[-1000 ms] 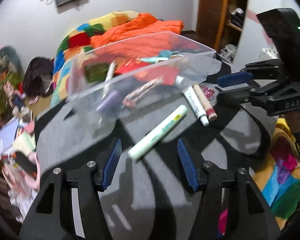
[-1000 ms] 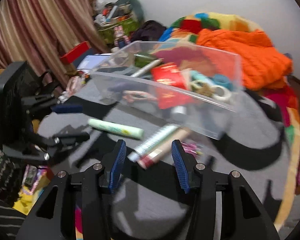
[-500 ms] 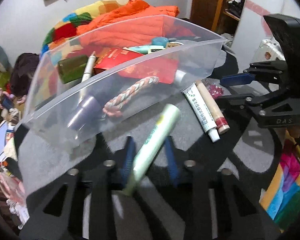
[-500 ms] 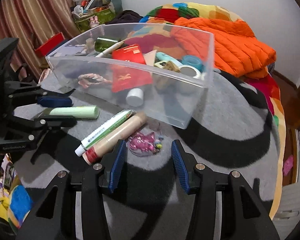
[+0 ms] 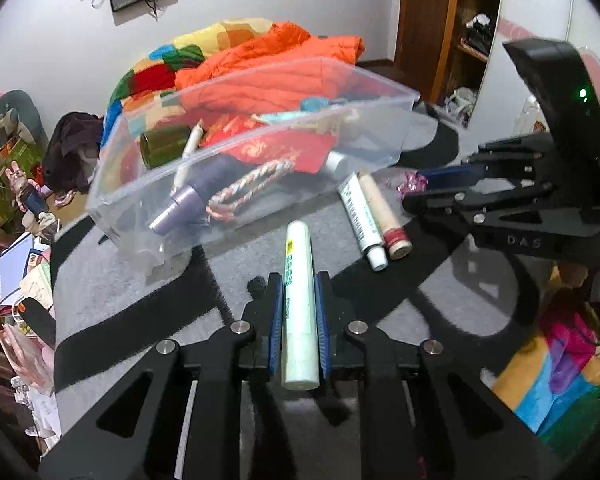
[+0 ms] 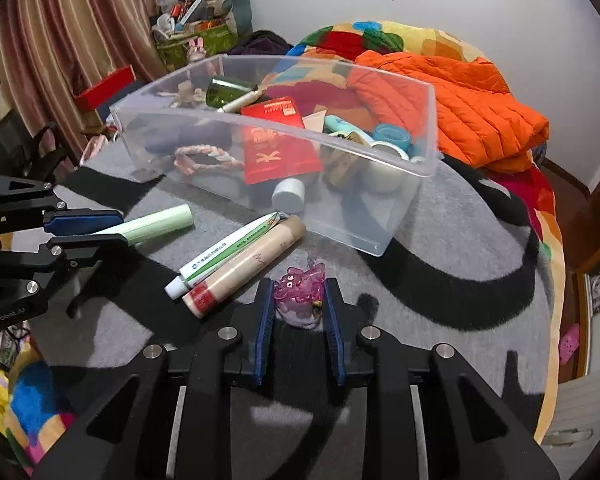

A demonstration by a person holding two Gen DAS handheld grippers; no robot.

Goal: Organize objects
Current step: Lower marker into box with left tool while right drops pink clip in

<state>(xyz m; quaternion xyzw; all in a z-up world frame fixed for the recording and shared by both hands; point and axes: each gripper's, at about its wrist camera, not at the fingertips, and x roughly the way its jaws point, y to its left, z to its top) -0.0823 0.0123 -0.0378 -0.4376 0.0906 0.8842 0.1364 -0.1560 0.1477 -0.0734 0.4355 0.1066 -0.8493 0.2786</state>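
Observation:
My left gripper (image 5: 299, 280) is shut on a pale green tube (image 5: 299, 292) that points toward the clear plastic bin (image 5: 396, 136); the same tube (image 6: 156, 222) and left gripper (image 6: 116, 226) show in the right wrist view. My right gripper (image 6: 299, 292) is shut on a pink hair clip (image 6: 300, 282) on the grey-and-black cloth. A white tube (image 6: 228, 254) and a beige tube (image 6: 244, 268) lie side by side in front of the bin (image 6: 416, 184), which holds several items.
An orange jacket (image 6: 460, 108) and a colourful blanket lie behind the bin. Cluttered boxes and a striped curtain (image 6: 60, 28) stand at the left. The round table's edge (image 6: 556, 280) drops off at the right.
My left gripper has closed on the green tube and drawn back from the bin. My right gripper has moved forward and closed on the pink clip.

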